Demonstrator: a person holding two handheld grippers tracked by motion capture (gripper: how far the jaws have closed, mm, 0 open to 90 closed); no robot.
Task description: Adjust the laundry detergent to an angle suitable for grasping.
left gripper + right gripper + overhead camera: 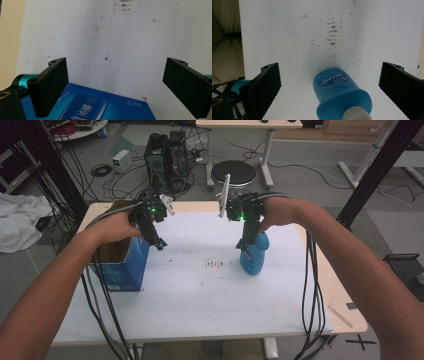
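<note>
A blue bottle [254, 255] with a white cap rests on the white sheet right of centre. In the right gripper view the bottle [339, 95] sits low between the jaws, cap end nearest the camera. My right gripper [244, 245] [329, 67] hangs just over its cap end, open wide, pads clear of it. A blue carton [122, 265] with an open cardboard top stands at the table's left. My left gripper [160, 242] [116, 65] hovers by its right upper edge, open, with nothing between the jaws. The carton's printed blue face [100, 105] shows below the jaws.
Brown smudges [215, 265] mark the white sheet [200, 305] at mid-table. Cables trail from both grippers over the front edge. A black stool [233, 172] and a computer tower [165, 155] stand on the floor behind the table.
</note>
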